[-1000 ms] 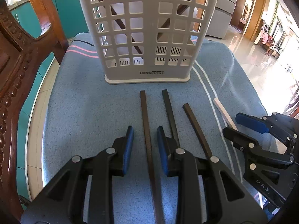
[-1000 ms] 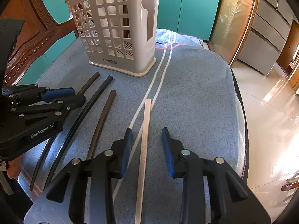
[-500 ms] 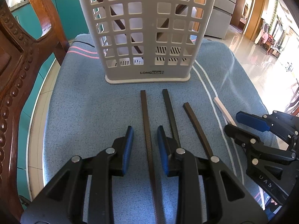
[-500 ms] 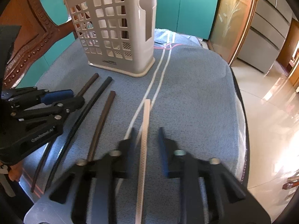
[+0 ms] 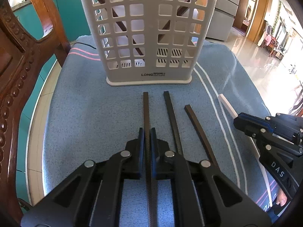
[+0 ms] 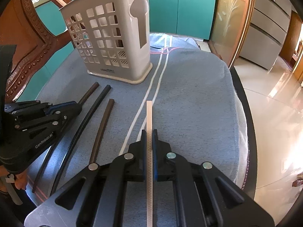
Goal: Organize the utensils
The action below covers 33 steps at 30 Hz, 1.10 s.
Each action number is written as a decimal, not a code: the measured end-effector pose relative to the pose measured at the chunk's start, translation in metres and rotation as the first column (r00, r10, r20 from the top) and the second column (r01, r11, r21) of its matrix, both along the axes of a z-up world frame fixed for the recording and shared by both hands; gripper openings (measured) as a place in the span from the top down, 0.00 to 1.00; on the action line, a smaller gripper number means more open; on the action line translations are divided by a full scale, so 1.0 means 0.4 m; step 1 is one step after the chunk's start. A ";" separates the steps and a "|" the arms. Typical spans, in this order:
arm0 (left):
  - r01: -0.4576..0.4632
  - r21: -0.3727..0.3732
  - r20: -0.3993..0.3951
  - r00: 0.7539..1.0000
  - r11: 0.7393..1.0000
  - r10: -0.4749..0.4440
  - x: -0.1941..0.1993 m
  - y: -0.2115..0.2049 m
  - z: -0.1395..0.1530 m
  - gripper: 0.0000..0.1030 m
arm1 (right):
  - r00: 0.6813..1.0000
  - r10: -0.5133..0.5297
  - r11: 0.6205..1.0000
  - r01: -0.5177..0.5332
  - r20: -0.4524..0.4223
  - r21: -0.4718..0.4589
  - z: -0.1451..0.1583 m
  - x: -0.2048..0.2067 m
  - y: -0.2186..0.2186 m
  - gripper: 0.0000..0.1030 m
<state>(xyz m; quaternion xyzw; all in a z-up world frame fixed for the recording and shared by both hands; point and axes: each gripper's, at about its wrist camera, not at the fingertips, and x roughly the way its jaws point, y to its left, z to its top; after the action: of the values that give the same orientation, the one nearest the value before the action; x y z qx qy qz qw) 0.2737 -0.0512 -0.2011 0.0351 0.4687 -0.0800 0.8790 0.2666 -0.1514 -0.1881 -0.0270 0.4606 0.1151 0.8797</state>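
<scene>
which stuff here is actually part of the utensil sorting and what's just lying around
In the job:
- dark chopstick, in the left claw
- white chopstick, in the right claw
- two loose dark chopsticks
- holder basket

Lying about:
- blue cloth
- wooden chair
- teal cabinets

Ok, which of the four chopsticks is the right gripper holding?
The white chopstick, the only pale one and the one nearest the towel's white stripes. The right gripper is shut on it; the three dark ones lie further left.
</scene>
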 end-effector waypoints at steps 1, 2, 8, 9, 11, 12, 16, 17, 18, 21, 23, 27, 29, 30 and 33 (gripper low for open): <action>-0.004 -0.003 0.000 1.000 1.000 0.004 -0.001 0.001 0.000 0.93 | 1.000 -0.001 1.000 0.001 0.003 0.002 0.001 0.000 0.001 0.94; -0.006 -0.005 0.001 1.000 1.000 0.006 -0.002 0.002 0.000 0.93 | 1.000 -0.002 1.000 0.002 0.008 0.006 0.004 0.000 0.000 0.94; -0.006 -0.014 0.087 0.996 1.000 0.007 -0.043 0.005 0.055 0.93 | 0.996 -0.003 0.999 -0.001 0.095 0.044 0.062 -0.019 -0.013 0.94; -0.002 -0.022 0.111 0.994 1.000 0.005 -0.055 0.009 0.075 0.93 | 0.993 0.000 0.999 -0.006 0.115 0.052 0.077 -0.025 -0.015 0.94; 0.000 -0.046 0.147 0.989 0.999 0.007 -0.080 0.020 0.112 0.93 | 0.986 0.011 0.996 -0.025 0.164 0.085 0.119 -0.043 -0.022 0.94; -0.002 -0.058 0.162 0.987 0.998 0.011 -0.093 0.027 0.132 0.93 | 0.982 0.016 0.994 -0.036 0.186 0.103 0.140 -0.053 -0.026 0.94; 0.005 -0.101 0.238 0.971 0.995 0.020 -0.145 0.048 0.227 0.93 | 0.959 0.037 0.977 -0.094 0.281 0.194 0.253 -0.106 -0.043 0.94; 0.012 -0.109 0.258 0.966 0.994 0.017 -0.155 0.051 0.253 0.93 | 0.952 0.042 0.972 -0.109 0.303 0.209 0.282 -0.118 -0.045 0.94; 0.020 -0.118 0.286 0.958 0.993 0.015 -0.165 0.055 0.289 0.93 | 0.943 0.043 0.965 -0.124 0.330 0.231 0.321 -0.129 -0.049 0.94; 0.037 -0.154 0.363 0.931 0.987 0.022 -0.184 0.073 0.393 0.93 | 0.928 0.041 0.946 -0.156 0.370 0.285 0.400 -0.135 -0.058 0.94; 0.048 -0.190 0.406 0.913 0.981 0.033 -0.187 0.090 0.465 0.93 | 0.912 0.037 0.937 -0.174 0.408 0.303 0.466 -0.124 -0.059 0.94; 0.047 -0.248 0.509 0.856 0.968 0.089 -0.154 0.137 0.624 0.93 | 0.874 0.007 0.922 -0.193 0.485 0.335 0.598 -0.079 -0.064 0.94; 0.039 -0.264 0.552 0.825 0.964 0.118 -0.138 0.151 0.683 0.93 | 0.854 -0.025 0.913 -0.193 0.520 0.360 0.662 -0.053 -0.071 0.94; 0.028 -0.272 0.578 0.804 0.962 0.140 -0.125 0.157 0.717 0.93 | 0.844 -0.043 0.909 -0.189 0.535 0.371 0.684 -0.036 -0.071 0.94; -0.013 -0.278 0.615 0.766 0.961 0.188 -0.086 0.160 0.764 0.94 | 0.819 -0.095 0.920 -0.145 0.565 0.364 0.725 -0.007 -0.058 0.94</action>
<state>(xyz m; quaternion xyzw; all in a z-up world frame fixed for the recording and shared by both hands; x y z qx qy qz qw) 0.2395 0.0129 0.1045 -0.0797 0.1310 -0.0758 0.9853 0.2636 -0.1748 0.1018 0.1098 0.1420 0.2030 0.9626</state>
